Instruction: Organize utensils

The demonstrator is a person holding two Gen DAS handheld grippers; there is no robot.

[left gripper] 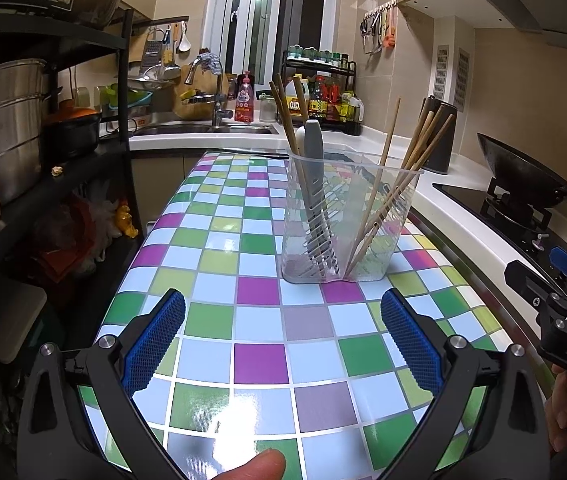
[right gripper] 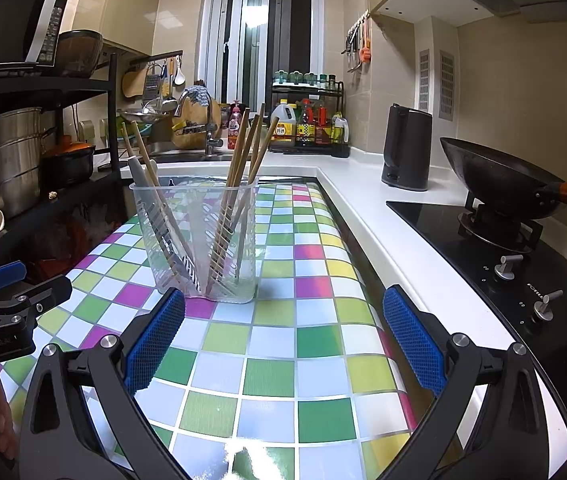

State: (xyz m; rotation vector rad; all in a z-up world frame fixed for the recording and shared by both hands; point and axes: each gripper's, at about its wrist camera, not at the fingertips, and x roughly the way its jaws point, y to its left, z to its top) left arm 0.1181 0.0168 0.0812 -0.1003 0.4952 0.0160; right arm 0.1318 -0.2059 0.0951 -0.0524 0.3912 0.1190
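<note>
A clear plastic utensil holder [left gripper: 347, 220] stands upright on the checkered table [left gripper: 251, 320]. It holds several wooden chopsticks [left gripper: 415, 160] leaning right, a few more at its left, and a grey-handled utensil [left gripper: 312, 148]. My left gripper [left gripper: 282, 336] is open and empty, low over the table in front of the holder. My right gripper [right gripper: 283, 340] is open and empty, in front of and right of the holder [right gripper: 199, 240], whose chopsticks [right gripper: 247, 148] and grey utensil [right gripper: 136, 172] also show there. The right gripper also shows at the left wrist view's right edge [left gripper: 555, 304].
A white counter [right gripper: 363, 200] runs along the table's right side, with a dark kettle [right gripper: 406, 148], a hob [right gripper: 483, 248] and a wok [right gripper: 495, 176]. A sink and tap [left gripper: 211, 92] lie behind. A black shelf with pots [left gripper: 7, 128] stands at left.
</note>
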